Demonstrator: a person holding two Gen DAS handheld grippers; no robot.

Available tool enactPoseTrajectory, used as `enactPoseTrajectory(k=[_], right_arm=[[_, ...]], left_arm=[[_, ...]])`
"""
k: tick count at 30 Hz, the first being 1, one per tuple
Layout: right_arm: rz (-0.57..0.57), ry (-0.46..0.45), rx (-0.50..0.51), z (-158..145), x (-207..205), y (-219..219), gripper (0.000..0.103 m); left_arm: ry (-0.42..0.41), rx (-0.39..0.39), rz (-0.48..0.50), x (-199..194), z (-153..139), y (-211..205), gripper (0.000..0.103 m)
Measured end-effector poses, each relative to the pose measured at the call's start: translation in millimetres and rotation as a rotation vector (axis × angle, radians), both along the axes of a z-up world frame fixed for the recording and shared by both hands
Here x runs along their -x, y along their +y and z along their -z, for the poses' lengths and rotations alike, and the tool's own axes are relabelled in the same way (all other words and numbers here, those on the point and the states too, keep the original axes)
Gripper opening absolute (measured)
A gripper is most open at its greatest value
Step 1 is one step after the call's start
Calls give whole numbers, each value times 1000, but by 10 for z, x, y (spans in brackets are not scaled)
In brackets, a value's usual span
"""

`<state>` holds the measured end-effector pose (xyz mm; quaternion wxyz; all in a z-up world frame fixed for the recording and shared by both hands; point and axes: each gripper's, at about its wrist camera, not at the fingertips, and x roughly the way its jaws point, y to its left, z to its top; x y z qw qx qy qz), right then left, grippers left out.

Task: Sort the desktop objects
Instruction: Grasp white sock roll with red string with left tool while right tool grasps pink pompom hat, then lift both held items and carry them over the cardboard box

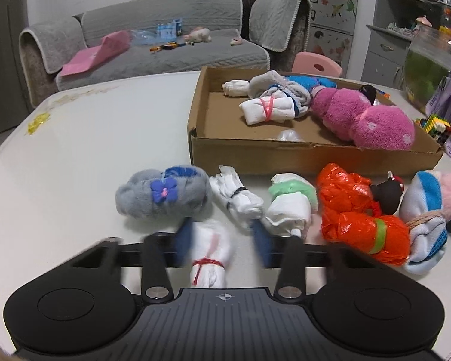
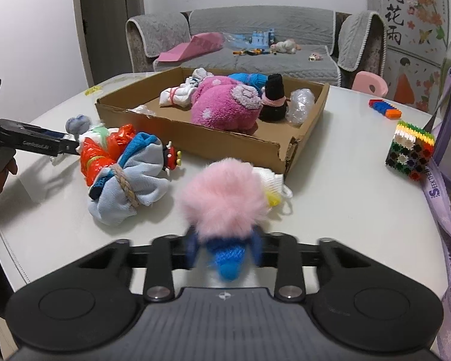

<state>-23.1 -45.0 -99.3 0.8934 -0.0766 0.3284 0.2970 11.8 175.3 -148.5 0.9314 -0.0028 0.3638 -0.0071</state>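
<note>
The left gripper (image 1: 222, 240) has its blurred blue fingers spread around a white bundle tied with red band (image 1: 210, 255), whose near end is hidden by the body. The right gripper (image 2: 225, 248) clamps a pink fluffy bundle (image 2: 222, 201), near the table's (image 2: 330, 156) front edge. Behind, the cardboard box (image 2: 195, 147) holds a magenta plush roll (image 2: 222, 105), black sock (image 2: 273, 99) and clear bag (image 2: 299, 103).
</note>
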Motion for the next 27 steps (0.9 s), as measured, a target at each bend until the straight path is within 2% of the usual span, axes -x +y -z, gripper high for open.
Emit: enactPoseTrajectory(k=[12, 21, 27], right_arm=[[-19, -23, -34, -59, 76, -16, 21], [0, -55, -83, -173, 144, -99, 21], [34, -101, -123, -410, 155, -278, 21]], left_arm=[[3, 64, -43, 216, -96, 100, 31], [-82, 24, -18, 445, -394, 52, 31], [-134, 4, -6, 538, -675, 48, 31]])
